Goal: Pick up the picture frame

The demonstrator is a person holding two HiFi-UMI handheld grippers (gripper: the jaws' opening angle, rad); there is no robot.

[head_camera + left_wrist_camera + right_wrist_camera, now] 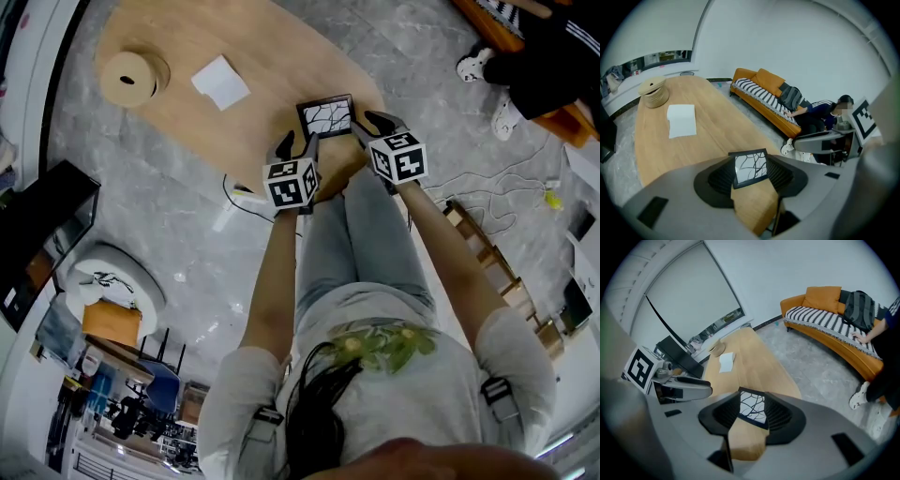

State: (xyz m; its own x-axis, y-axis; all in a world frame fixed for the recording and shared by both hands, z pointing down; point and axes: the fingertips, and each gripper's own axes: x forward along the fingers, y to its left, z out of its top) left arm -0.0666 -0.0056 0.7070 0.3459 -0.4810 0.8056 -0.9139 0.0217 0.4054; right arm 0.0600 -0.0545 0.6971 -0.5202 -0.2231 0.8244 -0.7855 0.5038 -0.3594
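The left gripper (pixel 298 148) has its jaws wide open, and so does the right gripper (pixel 371 127). Neither one holds anything. The picture frame (pixel 326 116) sits at the near end of the wooden surface (pixel 178 112). Each gripper view shows it in the gap between the jaws, just past the tips. From above, the jaws cover its lower corners, so I cannot tell if they touch it.

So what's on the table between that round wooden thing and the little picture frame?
A white sheet of paper lies between the round wooden piece and the picture frame; the rest is bare tabletop. The head view shows it plainly.
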